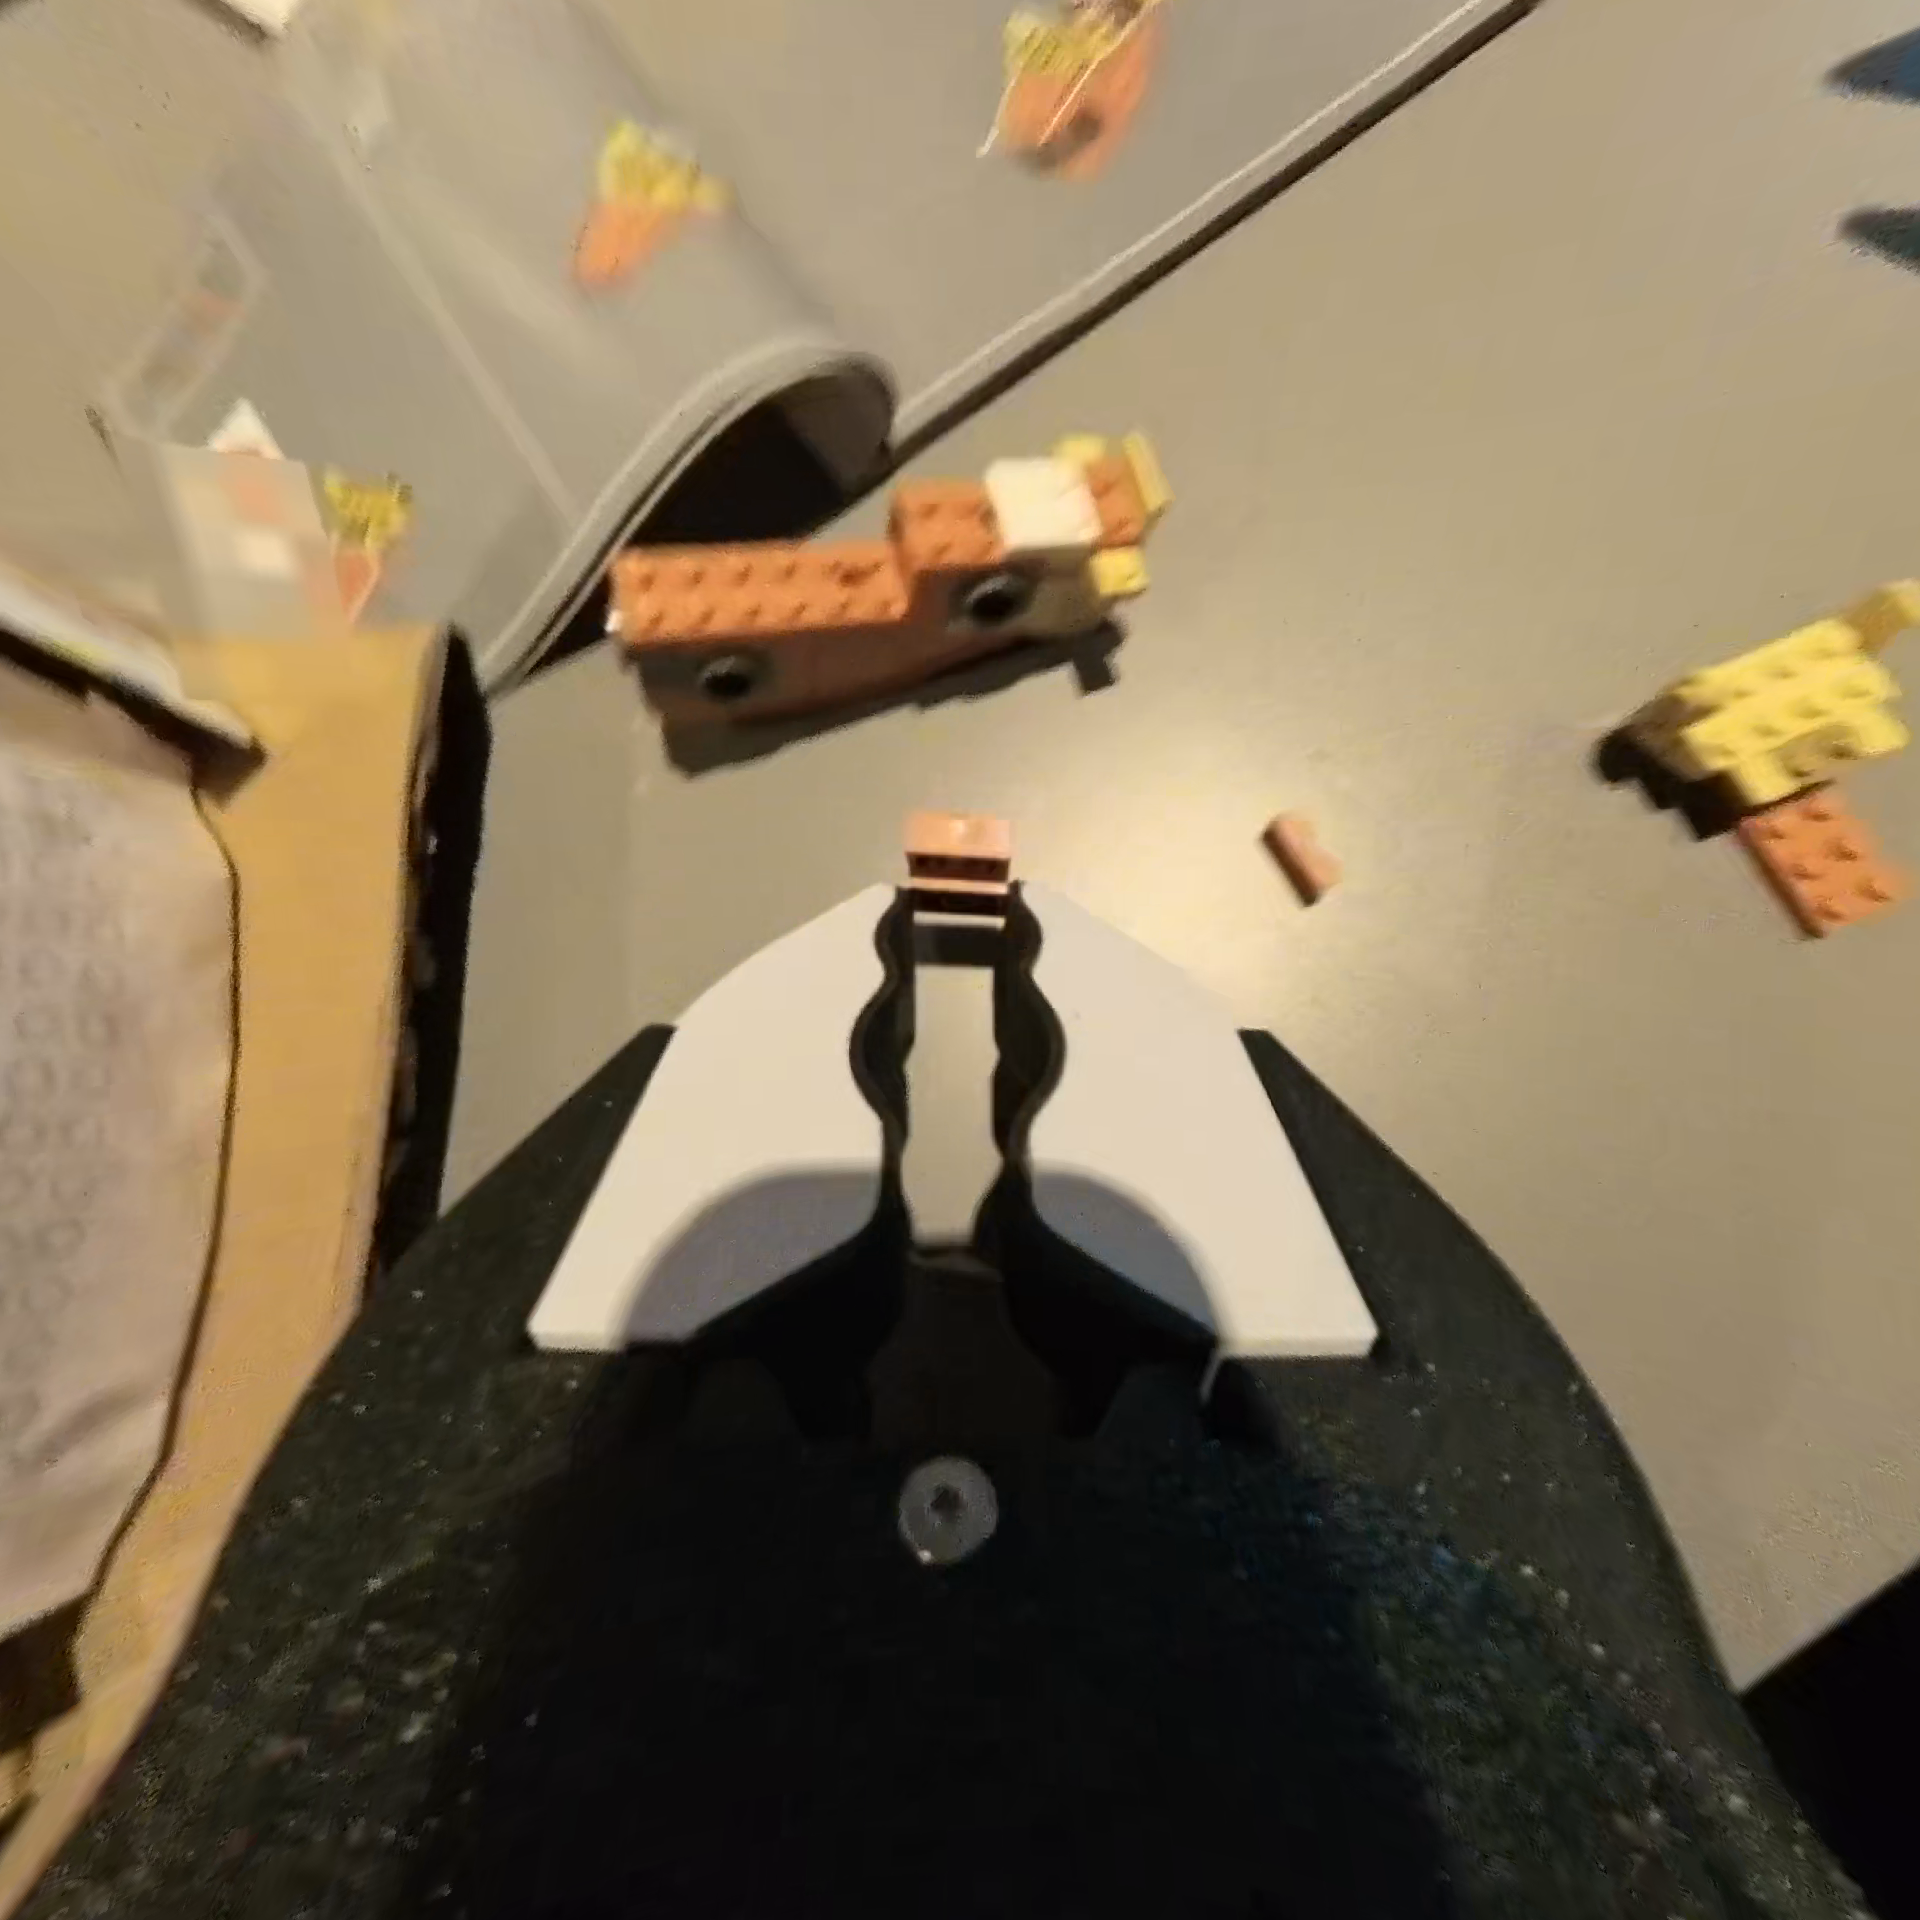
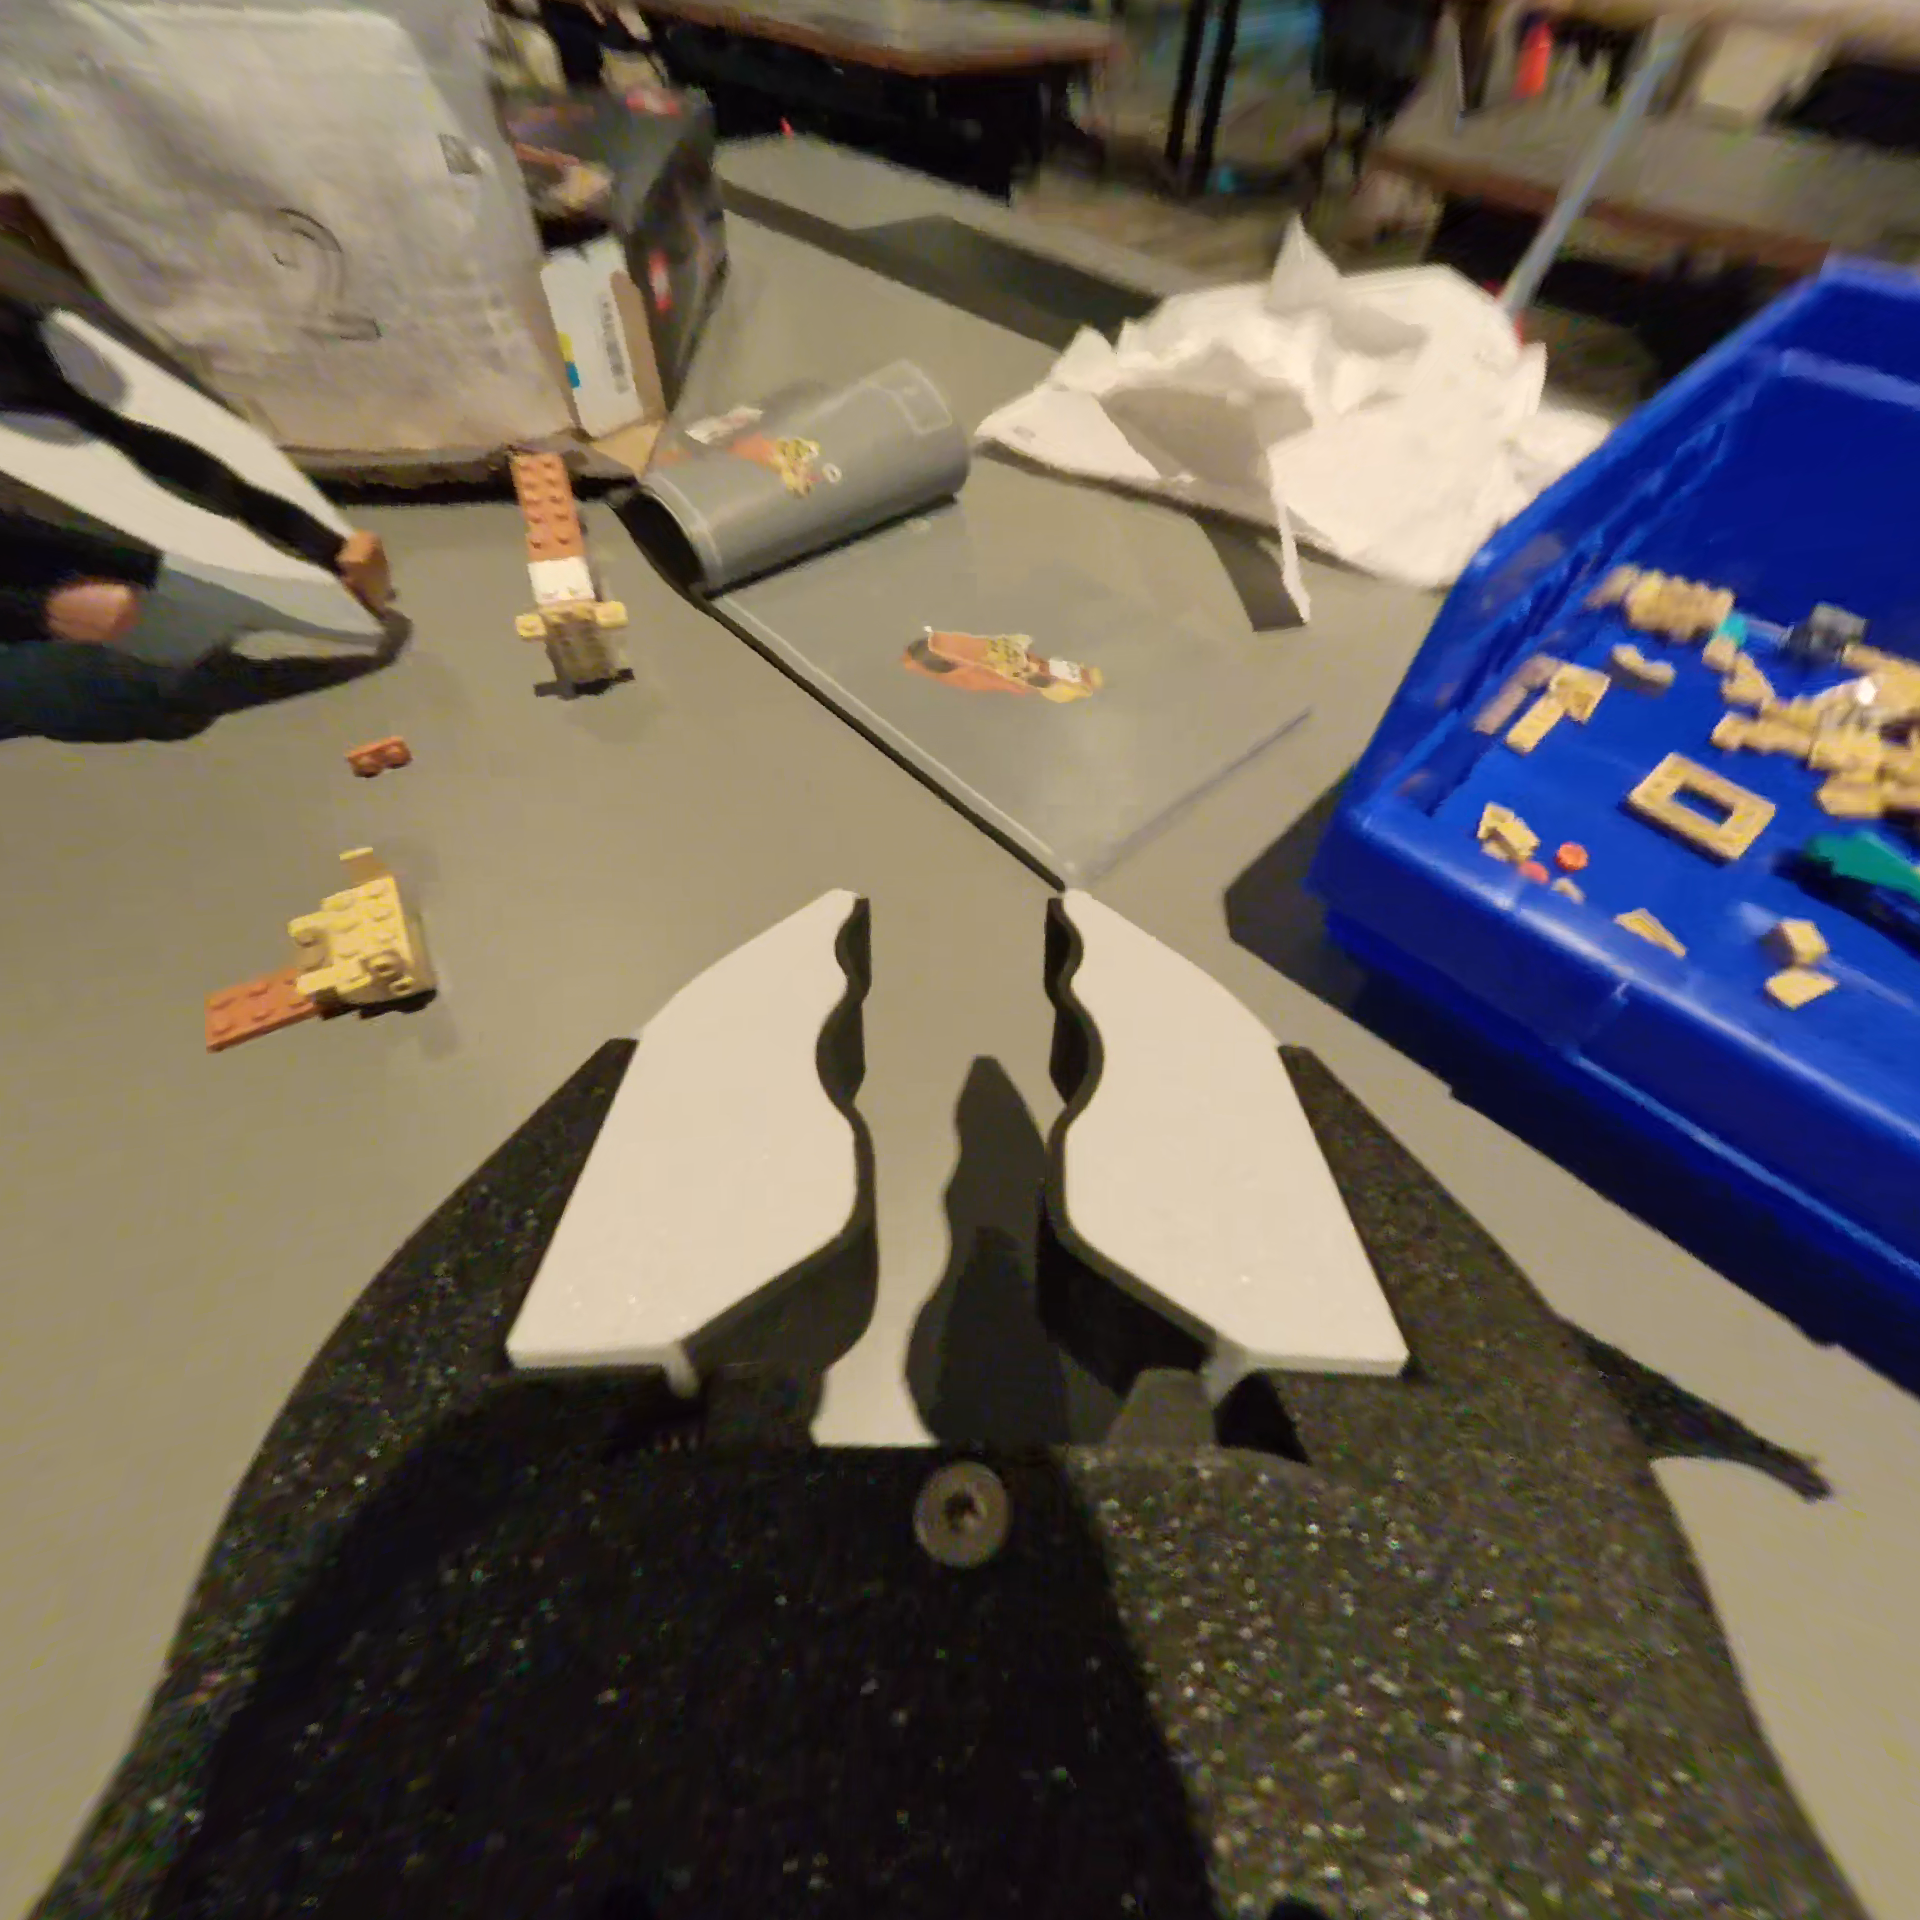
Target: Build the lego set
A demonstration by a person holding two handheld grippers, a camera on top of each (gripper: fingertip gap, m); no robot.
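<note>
Matt plastic, crumpled paper, and a glossy bin

We see smooth grey finger plates on our right gripper [image 2: 956,914] over a rough, speckled black body, studded plastic on the brown lego assembly [image 1: 831,613], crinkled white paper [image 2: 1299,416], a shiny blue plastic bin [image 2: 1558,987] and a matt grey table [image 2: 623,831].

Left hand-held gripper [image 1: 957,902] pinched nearly closed; right hand-held gripper [image 2: 957,914] spread apart.

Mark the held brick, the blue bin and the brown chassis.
held brick [image 1: 957,854], left wrist view, front face.
blue bin [image 2: 1558,997], right wrist view, near wall.
brown chassis [image 1: 758,592], left wrist view, studded top.
</note>
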